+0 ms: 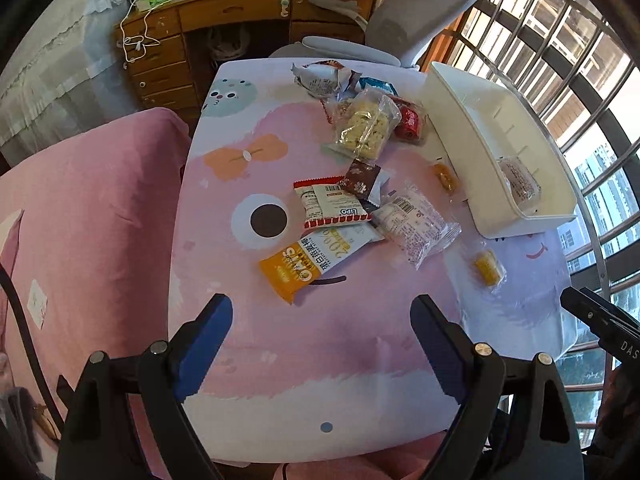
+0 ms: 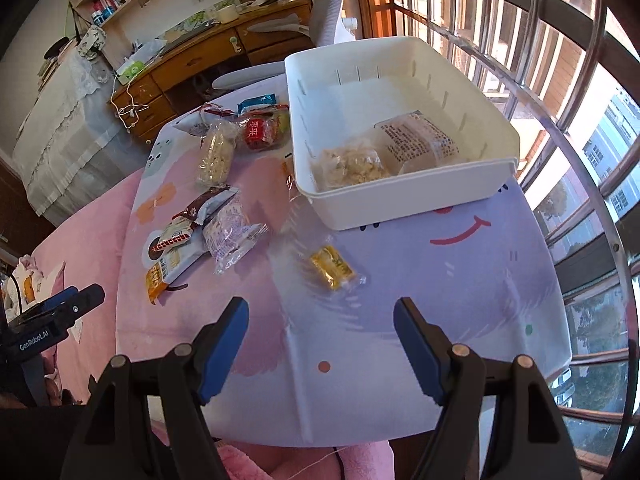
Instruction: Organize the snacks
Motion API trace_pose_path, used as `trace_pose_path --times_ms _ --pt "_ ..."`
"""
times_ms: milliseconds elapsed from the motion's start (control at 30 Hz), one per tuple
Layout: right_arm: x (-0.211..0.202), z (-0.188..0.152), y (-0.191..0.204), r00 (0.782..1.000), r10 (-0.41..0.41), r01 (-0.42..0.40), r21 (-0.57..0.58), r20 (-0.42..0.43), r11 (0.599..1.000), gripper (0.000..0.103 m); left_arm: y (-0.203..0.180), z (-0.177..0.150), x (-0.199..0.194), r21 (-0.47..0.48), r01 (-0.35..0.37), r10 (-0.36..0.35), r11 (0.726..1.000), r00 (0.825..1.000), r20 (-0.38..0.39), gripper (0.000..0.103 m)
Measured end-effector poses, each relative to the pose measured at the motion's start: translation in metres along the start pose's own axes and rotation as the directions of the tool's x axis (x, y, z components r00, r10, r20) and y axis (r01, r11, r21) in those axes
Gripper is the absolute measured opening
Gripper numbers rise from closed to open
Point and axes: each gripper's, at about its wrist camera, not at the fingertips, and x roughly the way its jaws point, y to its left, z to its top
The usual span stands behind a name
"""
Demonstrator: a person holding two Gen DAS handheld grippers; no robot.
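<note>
A white bin stands at the table's far right and holds two clear-wrapped snacks; the same bin shows in the left wrist view. Loose snack packets lie on the cartoon tablecloth: an orange oats bar, a red-edged cracker pack, a clear pink-print pack, a rice crisp pack and a small yellow candy. My left gripper hangs open above the near table, short of the oats bar. My right gripper is open too, just short of the yellow candy. Both are empty.
A grey office chair and a wooden desk stand beyond the table. A pink-covered bed lies left of it. Metal window bars run along the right. A second yellow candy sits by the bin's wall.
</note>
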Motion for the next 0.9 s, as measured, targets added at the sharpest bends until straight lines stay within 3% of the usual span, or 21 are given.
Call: trace_pose_path --times_ms 300,600,733,900 --pt "0.009 -0.039 0.016 0.999 -0.045 0.047 0.165 -0.014 0.985 0.076 0.021 -0.001 0.019 0.145 0.044 -0.033 0.988 0.996 -0.079 0.090" --pt "0.026 -0.055 0.019 0.994 -0.114 0.110 0.244 0.003 0.964 0.076 0.023 0.006 0.039 0.299 0.073 -0.038 0.952 0.992 -0.121 0.090" --pt "0.033 -0.052 0.019 0.990 -0.136 0.125 0.235 0.029 0.964 0.076 0.022 0.014 0.052 0.314 0.115 -0.061 0.942 0.982 -0.177 0.090" --pt "0.042 -0.042 0.018 0.987 -0.150 0.137 0.205 0.050 0.969 0.076 0.026 0.026 0.070 0.279 0.144 -0.073 0.949 0.966 -0.249 0.090"
